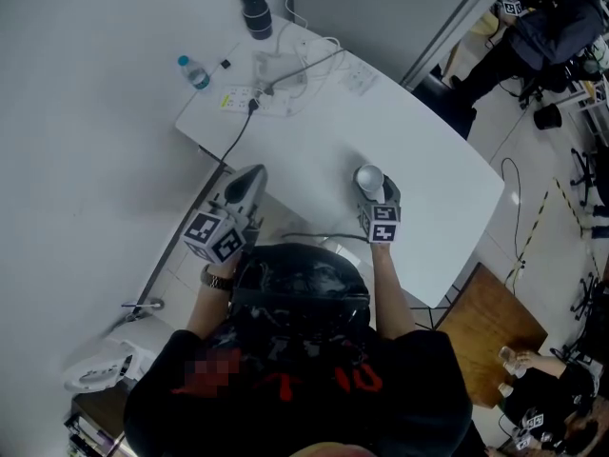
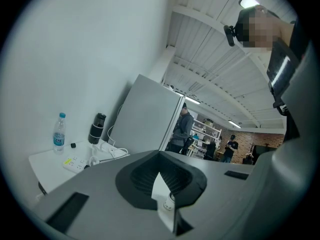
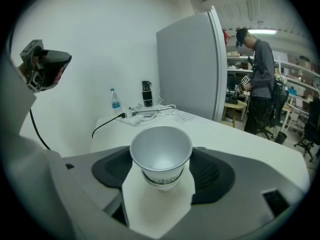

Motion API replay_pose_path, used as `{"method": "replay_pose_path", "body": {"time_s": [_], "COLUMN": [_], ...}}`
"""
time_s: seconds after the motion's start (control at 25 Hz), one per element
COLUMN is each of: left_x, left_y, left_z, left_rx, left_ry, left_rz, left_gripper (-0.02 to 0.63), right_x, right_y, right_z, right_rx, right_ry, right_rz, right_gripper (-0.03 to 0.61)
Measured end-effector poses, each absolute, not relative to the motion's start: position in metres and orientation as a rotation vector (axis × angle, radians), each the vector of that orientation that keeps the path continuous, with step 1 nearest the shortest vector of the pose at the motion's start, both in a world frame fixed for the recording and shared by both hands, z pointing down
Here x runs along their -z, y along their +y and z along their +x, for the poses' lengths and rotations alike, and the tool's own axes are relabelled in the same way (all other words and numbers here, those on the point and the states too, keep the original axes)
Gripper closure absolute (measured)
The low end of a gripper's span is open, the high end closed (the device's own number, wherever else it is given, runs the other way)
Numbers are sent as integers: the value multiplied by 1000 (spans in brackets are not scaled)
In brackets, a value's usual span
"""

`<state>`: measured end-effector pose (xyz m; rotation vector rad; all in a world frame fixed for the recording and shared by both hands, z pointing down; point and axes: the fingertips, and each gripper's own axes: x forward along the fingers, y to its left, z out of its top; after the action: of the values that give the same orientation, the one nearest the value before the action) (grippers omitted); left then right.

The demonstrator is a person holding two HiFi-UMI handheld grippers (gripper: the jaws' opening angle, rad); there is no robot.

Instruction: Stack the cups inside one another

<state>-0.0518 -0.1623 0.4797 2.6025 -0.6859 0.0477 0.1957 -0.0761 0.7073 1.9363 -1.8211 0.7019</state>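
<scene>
Right gripper (image 1: pixel 373 190) looks clamped on the paper cup (image 3: pixel 161 156). Its jaws stand wide, with a pad against the wall on each side. The cup is upright, mouth up, centred between the pads, over the near middle of the white table (image 1: pixel 447 169). There's a printed band low on it, and I can't tell if that's a second cup underneath.

For the nesting step, keep it plumb, line the rims up and come straight down. Squeeze lightly, since I'd expect the thin wall to oval.

Left gripper (image 1: pixel 249 177) is closed on nothing and hovers left of the cup, well apart. No other cup shows clearly on the table.
</scene>
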Motion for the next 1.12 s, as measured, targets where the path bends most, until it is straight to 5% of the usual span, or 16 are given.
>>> {"method": "replay_pose_path", "body": {"time_s": [0.6,0.72,0.88,1.12], "left_x": [-484,-485,-485,-480], "left_y": [-155,-151,-144,-130], "left_z": [-25,-13,9,49], "left_rx": [-79,-95,-117,-135], "left_ry": [-568,-507,-421,-240], "left_rz": [2620,2634,2652,2694], "left_gripper": [612,612,612,612], "right_x": [-670,-638,-591,-522], "right_y": [-55,-40,-17,12], "right_z": [195,206,223,248], "right_rx": [-688,-639,-571,-425], "right_ry": [-1877,-1848,-1837,-1809], "right_rz": [2067,2206,2364,2534], "right_gripper": [186,308,562,574]}}
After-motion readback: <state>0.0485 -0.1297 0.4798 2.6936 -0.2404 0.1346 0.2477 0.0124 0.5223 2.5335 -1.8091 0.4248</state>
